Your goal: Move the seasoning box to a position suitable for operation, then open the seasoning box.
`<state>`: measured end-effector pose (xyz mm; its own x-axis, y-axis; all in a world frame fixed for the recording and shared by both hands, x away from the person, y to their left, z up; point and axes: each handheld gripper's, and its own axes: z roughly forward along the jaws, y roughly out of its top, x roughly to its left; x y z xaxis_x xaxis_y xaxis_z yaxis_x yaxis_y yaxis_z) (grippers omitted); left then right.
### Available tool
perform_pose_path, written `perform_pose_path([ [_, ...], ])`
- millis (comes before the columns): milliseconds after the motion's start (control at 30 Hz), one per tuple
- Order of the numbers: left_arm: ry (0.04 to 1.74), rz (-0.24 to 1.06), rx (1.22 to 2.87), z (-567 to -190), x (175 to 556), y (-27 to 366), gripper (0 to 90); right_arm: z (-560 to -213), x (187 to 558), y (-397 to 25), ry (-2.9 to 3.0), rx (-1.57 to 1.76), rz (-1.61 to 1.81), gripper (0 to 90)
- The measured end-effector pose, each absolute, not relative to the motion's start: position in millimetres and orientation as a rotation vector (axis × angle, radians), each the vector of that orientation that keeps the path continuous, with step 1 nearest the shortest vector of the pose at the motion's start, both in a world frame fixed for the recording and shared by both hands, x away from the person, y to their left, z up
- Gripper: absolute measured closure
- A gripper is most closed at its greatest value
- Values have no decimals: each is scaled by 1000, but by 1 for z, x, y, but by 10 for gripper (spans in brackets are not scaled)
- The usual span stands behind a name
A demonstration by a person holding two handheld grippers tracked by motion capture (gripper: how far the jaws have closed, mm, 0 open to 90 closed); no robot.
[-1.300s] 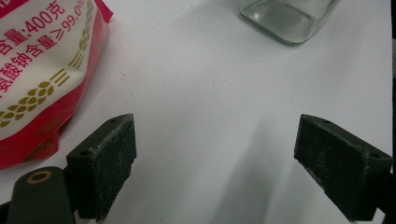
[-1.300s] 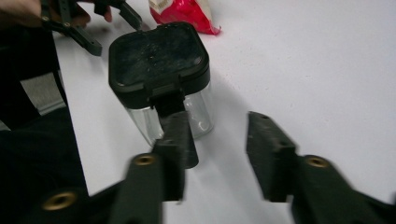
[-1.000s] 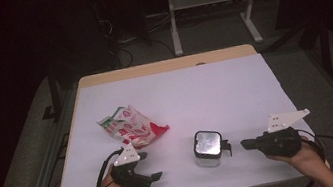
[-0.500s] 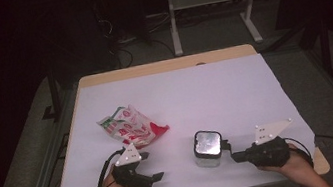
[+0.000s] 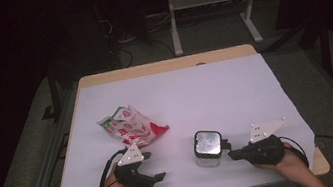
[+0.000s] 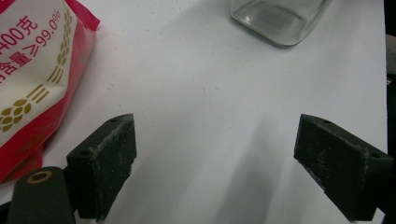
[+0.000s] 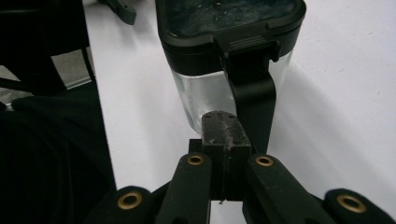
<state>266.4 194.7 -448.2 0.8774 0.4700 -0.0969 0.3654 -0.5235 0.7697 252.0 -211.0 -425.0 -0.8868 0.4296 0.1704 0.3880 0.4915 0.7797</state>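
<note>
A clear glass jar (image 5: 208, 148) with a black clip-on lid stands near the front edge of the white worktop (image 5: 214, 91). The right hand-held gripper (image 5: 231, 154), jaws clenched together on nothing, sits just beside its latch (image 7: 250, 93), seen close up in the right gripper view. The left hand-held gripper (image 6: 215, 163) rests released beside a red-and-white bag (image 5: 130, 126).

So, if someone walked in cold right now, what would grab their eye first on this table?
Probably the red and white snack bag lying crumpled left of centre on the white table. Next, the clear glass jar with a black lid near the front edge, with the right hand-held gripper, jaws closed, right at its lid latch. The left hand-held gripper rests open beside the bag.
</note>
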Motion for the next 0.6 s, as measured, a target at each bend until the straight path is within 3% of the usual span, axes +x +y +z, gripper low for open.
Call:
perform_pose_path([
  [600,579,131,2192,-447,265,187,126,-426,277,-216,2581,770,1362,899],
])
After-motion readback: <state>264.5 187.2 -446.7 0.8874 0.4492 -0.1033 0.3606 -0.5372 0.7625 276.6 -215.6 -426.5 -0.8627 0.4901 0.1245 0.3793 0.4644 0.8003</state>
